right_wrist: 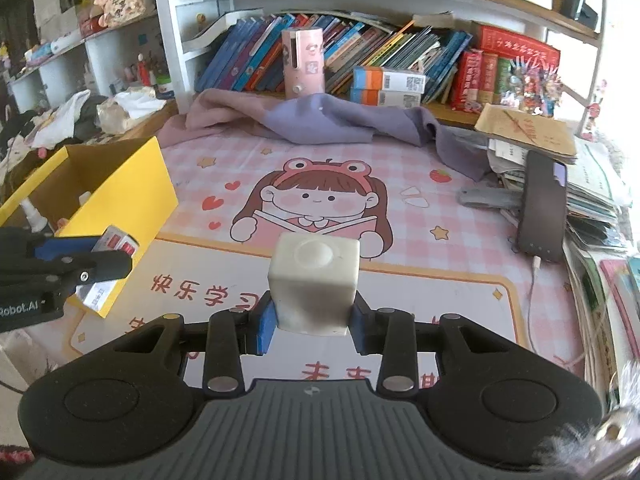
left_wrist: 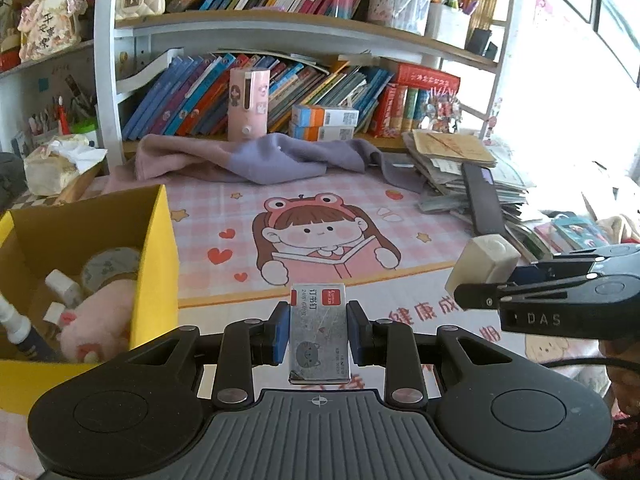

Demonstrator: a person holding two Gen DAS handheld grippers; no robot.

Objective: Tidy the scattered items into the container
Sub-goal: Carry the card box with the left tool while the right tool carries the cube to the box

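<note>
Left gripper (left_wrist: pixel 319 334) clamped on a staple box (left_wrist: pixel 318 336) at lower centre, right gripper (right_wrist: pixel 313 322) clamped on a white cube (right_wrist: pixel 314 282), yellow box (left_wrist: pixel 158 256) seen at left.

Yellow cardboard box (left_wrist: pixel 154 240) cut off at left edge, its pink plush toy (left_wrist: pixel 102 320) half hidden behind wall.

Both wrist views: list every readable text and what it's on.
"订书钉": small box held in the left claw.
"DAS": side of the right claw, left wrist view.
"Robot.AI": side of the left claw, right wrist view.
"快乐学习": pink desk mat.
"健康成": same mat, left wrist view.
Book spines, white cube, smaller print on the box: unreadable or none.
</note>
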